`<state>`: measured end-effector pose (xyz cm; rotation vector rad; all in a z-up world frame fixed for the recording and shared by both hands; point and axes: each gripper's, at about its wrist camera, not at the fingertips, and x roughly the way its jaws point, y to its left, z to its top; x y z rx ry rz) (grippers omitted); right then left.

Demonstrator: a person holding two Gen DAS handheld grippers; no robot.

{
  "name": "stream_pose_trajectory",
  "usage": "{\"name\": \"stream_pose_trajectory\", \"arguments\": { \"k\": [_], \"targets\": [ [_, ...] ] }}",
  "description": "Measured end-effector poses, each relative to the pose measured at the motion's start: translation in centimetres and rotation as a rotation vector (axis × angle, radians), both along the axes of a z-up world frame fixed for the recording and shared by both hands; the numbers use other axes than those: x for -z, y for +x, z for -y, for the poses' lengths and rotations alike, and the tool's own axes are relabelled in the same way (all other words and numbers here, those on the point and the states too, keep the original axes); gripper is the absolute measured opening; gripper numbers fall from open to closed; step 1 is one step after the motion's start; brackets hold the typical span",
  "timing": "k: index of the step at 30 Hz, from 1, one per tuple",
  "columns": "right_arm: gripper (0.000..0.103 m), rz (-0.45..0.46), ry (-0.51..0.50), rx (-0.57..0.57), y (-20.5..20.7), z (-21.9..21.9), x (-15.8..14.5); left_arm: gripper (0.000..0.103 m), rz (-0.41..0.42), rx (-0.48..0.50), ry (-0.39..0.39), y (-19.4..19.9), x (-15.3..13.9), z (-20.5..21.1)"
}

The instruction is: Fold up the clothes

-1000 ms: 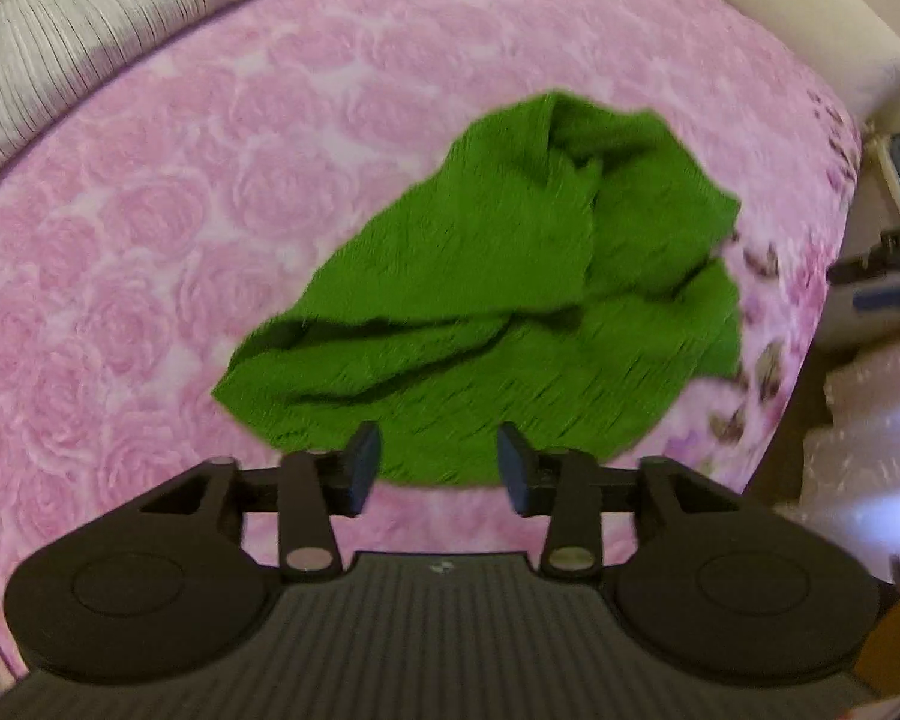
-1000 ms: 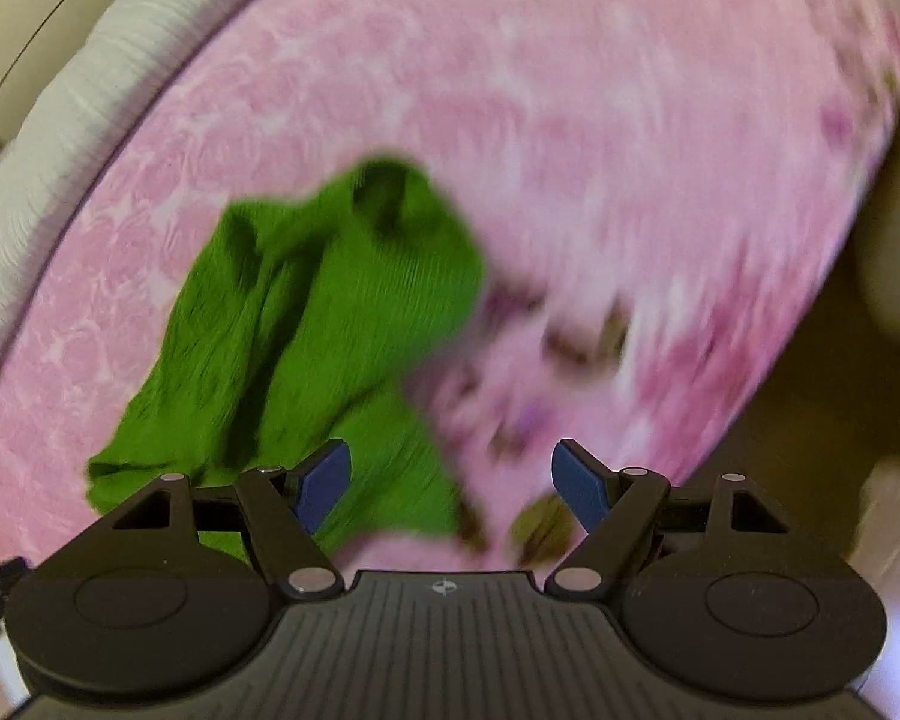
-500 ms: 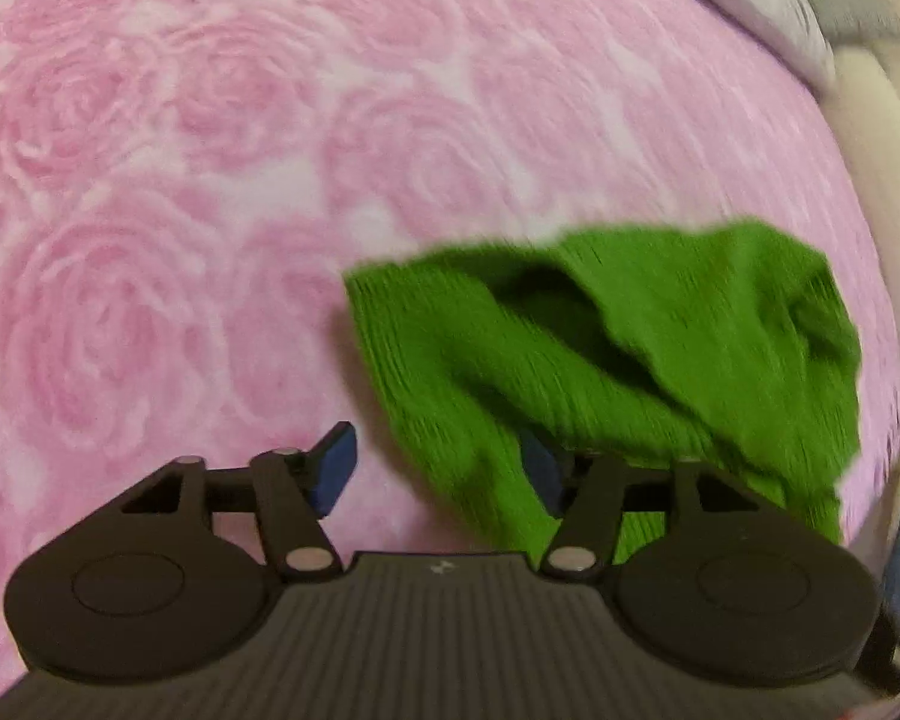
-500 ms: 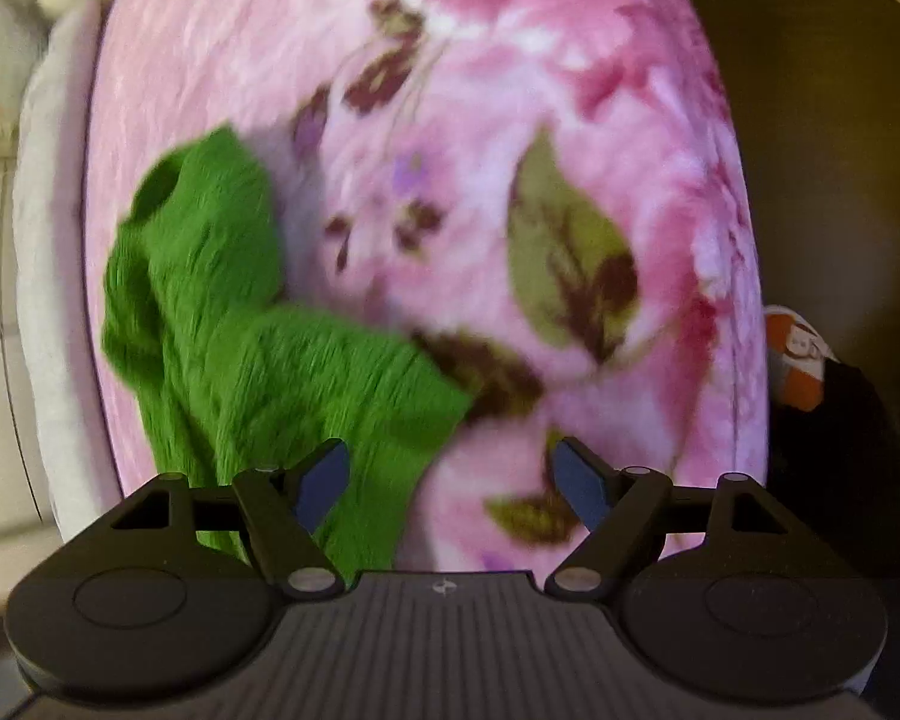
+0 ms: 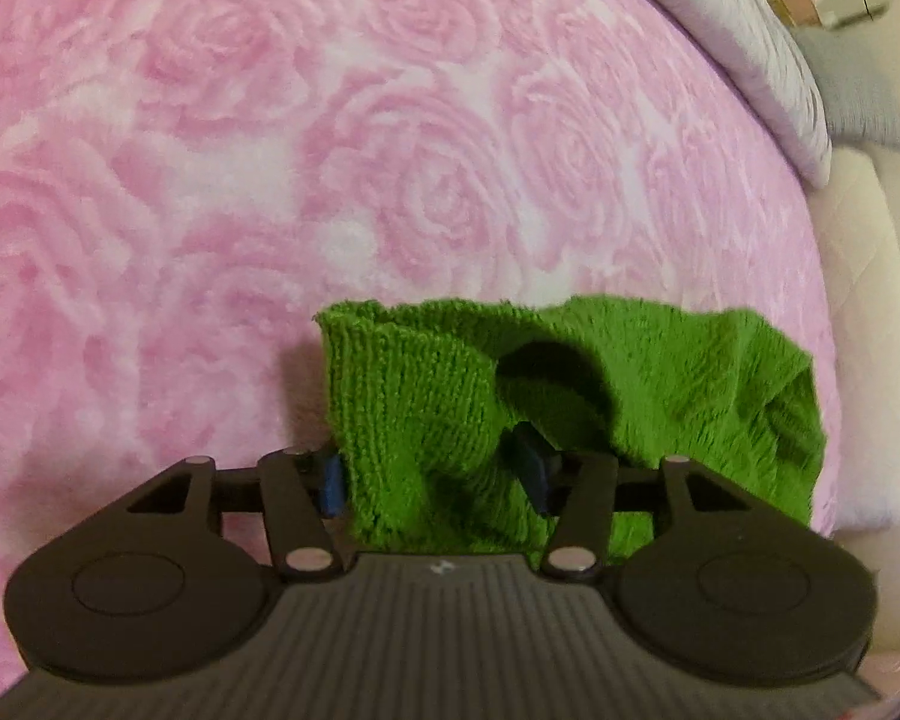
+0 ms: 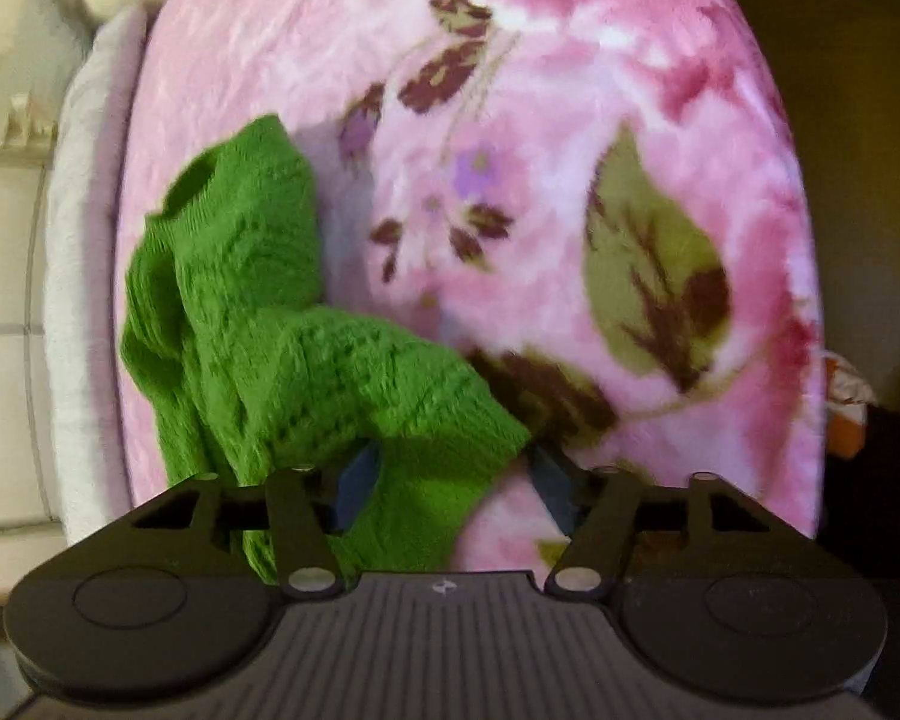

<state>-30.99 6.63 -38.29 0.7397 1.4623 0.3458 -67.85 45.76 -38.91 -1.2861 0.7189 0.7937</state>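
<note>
Left wrist view — green knit garment [image 5: 450, 420] on pink blanket [image 5: 270, 180], no legible writing.

so the knit garment [image 5: 570, 396] is lying crumpled on the blanket [image 5: 270, 180], close to the blanket's edge. One end of it sits between the fingers of the left gripper [image 5: 429, 471], another corner between the fingers of the right gripper [image 6: 456, 474]. A pillow [image 5: 744, 42] lies along the blanket's far edge.

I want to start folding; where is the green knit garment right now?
The green knit garment lies crumpled on the pink floral blanket, filling the lower centre of both wrist views, its near edges between each hand-held gripper's open fingers.
</note>
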Motion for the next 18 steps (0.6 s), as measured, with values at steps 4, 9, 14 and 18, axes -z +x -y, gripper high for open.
{"name": "stream_pose_trajectory", "arguments": {
  "k": [4, 9, 14, 18],
  "targets": [
    [0.012, 0.095, 0.059, -0.054, 1.9, -2.4, -2.7, 0.012, 0.053, 0.037, 0.001, 0.4, -0.9, -0.4],
    [0.01, 0.258, 0.128, -0.155, 5.3, -6.3, -8.4, 0.01, 0.182, -0.048, 0.046, -1.5, -5.8, 0.3],
    [0.01, 0.428, 0.276, -0.336, 8.1, -13.4, -16.3, 0.01, 0.285, -0.177, 0.197, -3.4, -13.8, 2.2],
    [0.01, 0.519, 0.492, -0.502, 9.7, -20.8, -24.0, 0.01, 0.339, -0.344, 0.387, -5.7, -22.4, 5.0]
  ]
}}
